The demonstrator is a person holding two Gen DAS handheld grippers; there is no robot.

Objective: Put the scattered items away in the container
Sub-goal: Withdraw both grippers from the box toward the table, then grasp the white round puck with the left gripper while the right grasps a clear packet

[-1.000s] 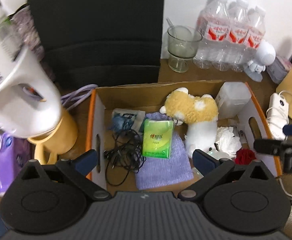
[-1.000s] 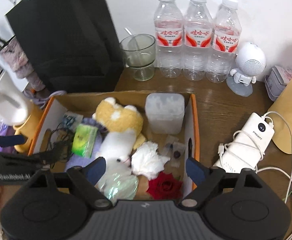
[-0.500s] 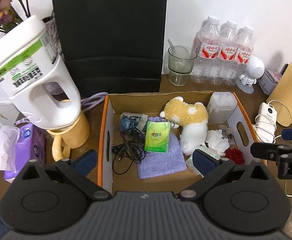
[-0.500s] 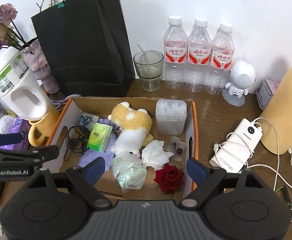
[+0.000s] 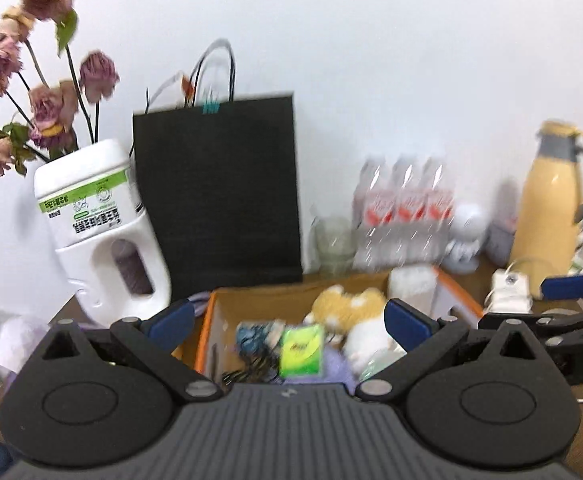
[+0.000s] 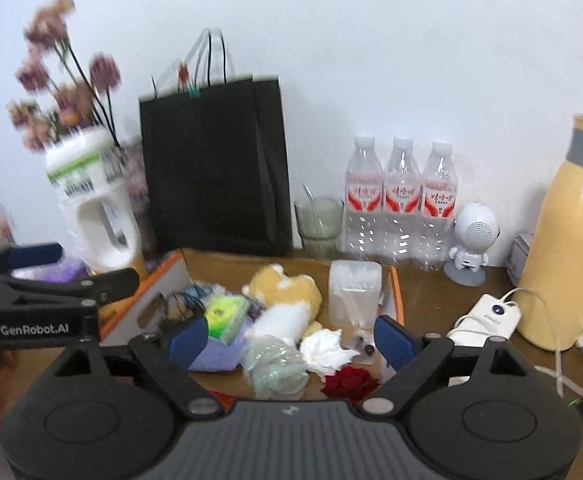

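Note:
An orange-edged cardboard box (image 6: pixel 396 292) stands on the wooden table; it also shows in the left wrist view (image 5: pixel 205 332). It holds a yellow and white plush toy (image 6: pixel 287 300), a green tissue pack (image 5: pixel 301 350), a lilac cloth (image 6: pixel 215 354), black earphone cable (image 6: pixel 177 306), a clear plastic jar (image 6: pixel 353 294), crumpled white paper (image 6: pixel 325 348), a red rose (image 6: pixel 349 382) and a pale green bundle (image 6: pixel 277 370). My left gripper (image 5: pixel 287 320) is open and empty, raised behind the box's near side. My right gripper (image 6: pixel 289 338) is open and empty above the box.
A black paper bag (image 6: pixel 215 168), a white jug with dried flowers (image 5: pixel 99 220), a glass cup (image 6: pixel 319 220) and three water bottles (image 6: pixel 401 200) stand behind the box. A robot speaker (image 6: pixel 471 242), a power bank with cable (image 6: pixel 487 316) and a yellow thermos (image 6: pixel 563 256) stand at the right.
Both grippers have risen and drawn back from the box, tilting up toward the wall. Both stay open and empty. The box's contents have not moved.

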